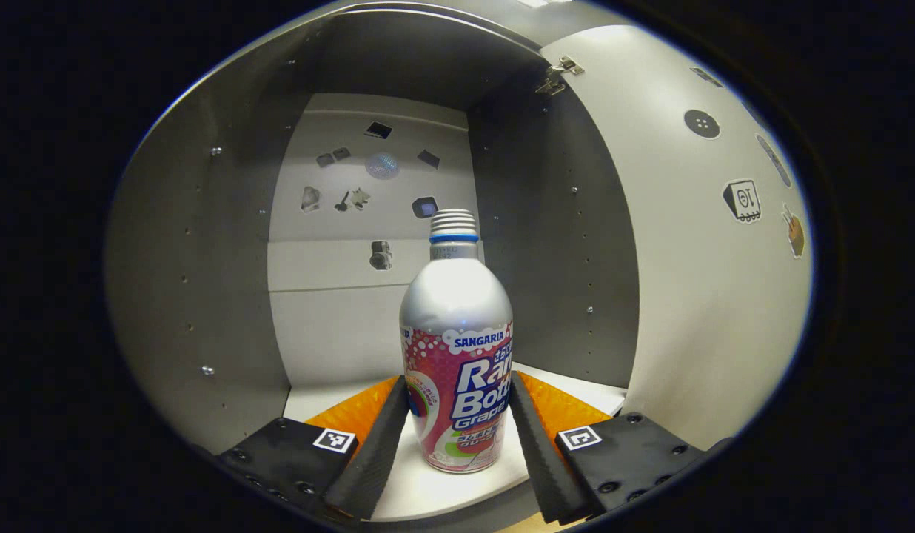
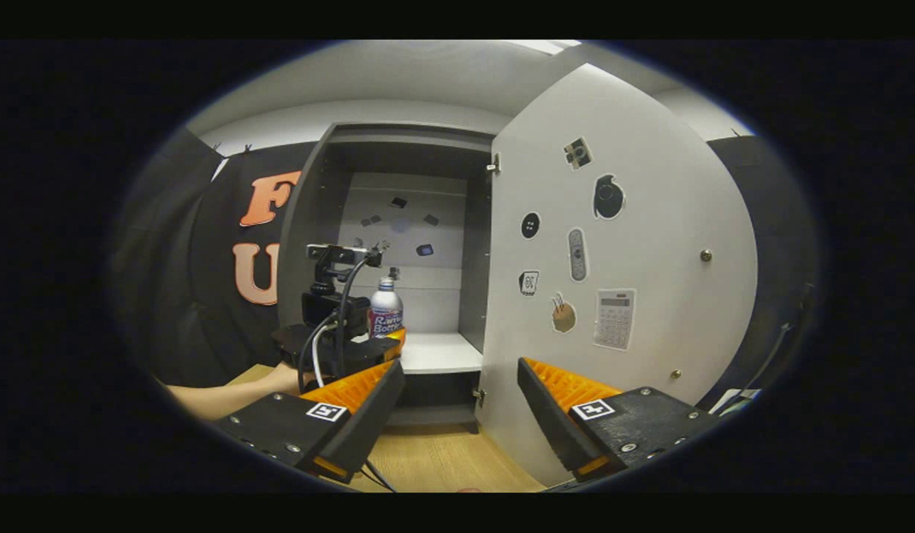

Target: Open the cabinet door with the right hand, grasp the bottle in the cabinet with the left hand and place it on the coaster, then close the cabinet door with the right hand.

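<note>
Bottle [image 1: 457,348] stands upright on the cabinet's white shelf [image 1: 428,492], near its front edge and toward the hinge side, with the cabinet door [image 2: 620,252] already swung wide open. The left gripper [image 1: 457,437] has reached into the cabinet [image 1: 198,281] and its jaws bracket the lower body of the bottle, one finger on each side. They sit just against the label, but whether they press on it or only flank it cannot be told. From the right gripper view the left gripper [image 2: 354,348] is seen at the shelf's front edge with the bottle [image 2: 386,311] just beyond it, held by a person's hand [image 2: 287,379]. The right gripper [image 2: 461,414] hangs back from the cabinet over the wooden surface [image 2: 443,463], jaws apart and holding nothing, the door's edge ahead of it.

Judging by this, the door step is done and the grasp is in hand. Next the jaws must close firmly, then lift and draw the bottle straight out past the door toward the coaster.
</note>
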